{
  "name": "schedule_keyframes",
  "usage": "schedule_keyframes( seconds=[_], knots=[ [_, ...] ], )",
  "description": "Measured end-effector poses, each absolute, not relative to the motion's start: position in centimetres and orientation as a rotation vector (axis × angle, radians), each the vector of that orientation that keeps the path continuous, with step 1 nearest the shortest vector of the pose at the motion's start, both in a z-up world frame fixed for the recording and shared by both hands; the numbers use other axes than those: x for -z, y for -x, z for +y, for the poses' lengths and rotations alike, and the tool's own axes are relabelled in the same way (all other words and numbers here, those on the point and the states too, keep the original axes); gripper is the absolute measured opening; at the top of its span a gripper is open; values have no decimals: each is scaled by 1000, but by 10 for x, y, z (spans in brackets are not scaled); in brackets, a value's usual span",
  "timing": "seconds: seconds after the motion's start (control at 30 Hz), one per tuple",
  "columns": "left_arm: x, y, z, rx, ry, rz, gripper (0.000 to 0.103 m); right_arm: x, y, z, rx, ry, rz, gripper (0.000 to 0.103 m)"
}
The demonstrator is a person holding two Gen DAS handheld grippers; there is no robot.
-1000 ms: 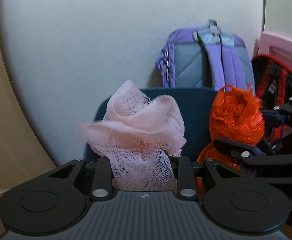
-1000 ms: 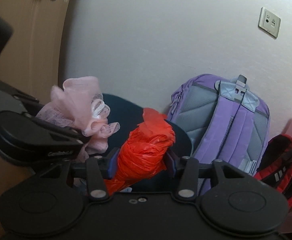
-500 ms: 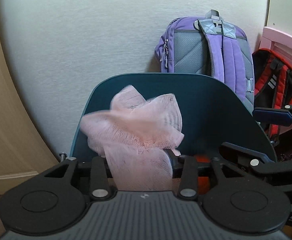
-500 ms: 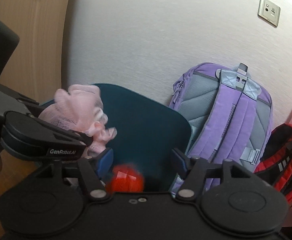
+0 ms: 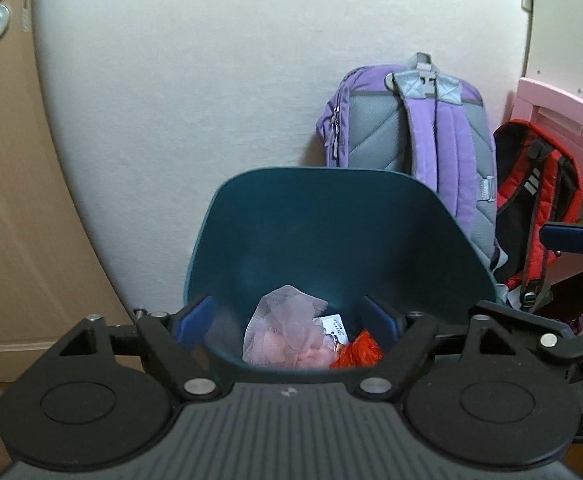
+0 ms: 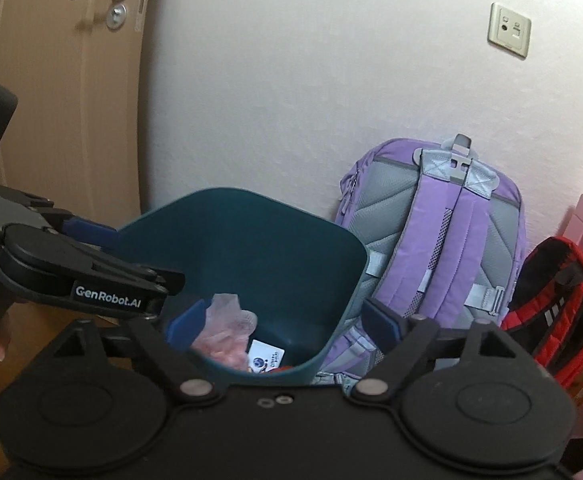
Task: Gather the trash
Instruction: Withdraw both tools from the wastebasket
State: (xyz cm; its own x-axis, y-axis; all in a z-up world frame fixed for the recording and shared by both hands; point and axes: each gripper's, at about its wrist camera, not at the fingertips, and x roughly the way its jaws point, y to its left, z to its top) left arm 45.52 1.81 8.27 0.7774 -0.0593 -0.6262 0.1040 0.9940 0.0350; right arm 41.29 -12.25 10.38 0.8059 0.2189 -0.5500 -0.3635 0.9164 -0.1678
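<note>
Inside the dark teal bin [image 5: 331, 240] by the white wall lay the trash — a pink mesh bundle [image 5: 287, 332], a crumpled orange bag [image 5: 357, 354] beside it, and a small white card [image 6: 266, 356]. Above the bin's near rim the left gripper [image 5: 291, 316] and the right gripper [image 6: 287, 320] were both opening, their blue pads spread wide with nothing pinched. A purple backpack [image 6: 439, 232] and a red backpack [image 6: 559, 300] leaned just beside the bin.
</note>
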Motion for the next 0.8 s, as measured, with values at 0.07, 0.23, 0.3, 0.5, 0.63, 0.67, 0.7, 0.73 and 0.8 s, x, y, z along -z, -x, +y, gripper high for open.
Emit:
schedule_keyframes(
  seconds=[0.07, 0.23, 0.3, 0.5, 0.63, 0.67, 0.7, 0.73, 0.8],
  knots=[
    [-88, -442, 18, 99, -64, 671, 81, -109, -401, -123, -331, 266, 549, 92],
    [-96, -409, 18, 108, -50, 668, 82, -118, -370, -126, -367, 250, 538, 96],
    [-98, -396, 16, 106, -52, 676, 83, -121, -356, -128, -377, 247, 535, 97],
    [-102, -353, 16, 119, -46, 674, 84, -124, -315, -135, -410, 229, 532, 100],
    [-101, -324, 19, 122, -51, 655, 97, -121, -289, -140, -421, 232, 539, 101],
    [-101, -318, 19, 121, -52, 648, 100, -120, -284, -141, -424, 231, 542, 101],
    [-101, -311, 20, 120, -51, 642, 100, -118, -278, -142, -428, 231, 546, 102],
    [-100, -305, 21, 122, -49, 641, 100, -116, -274, -144, -429, 231, 548, 102],
    [-96, -292, 23, 120, -37, 633, 100, -110, -264, -147, -433, 228, 558, 102]
  ],
)
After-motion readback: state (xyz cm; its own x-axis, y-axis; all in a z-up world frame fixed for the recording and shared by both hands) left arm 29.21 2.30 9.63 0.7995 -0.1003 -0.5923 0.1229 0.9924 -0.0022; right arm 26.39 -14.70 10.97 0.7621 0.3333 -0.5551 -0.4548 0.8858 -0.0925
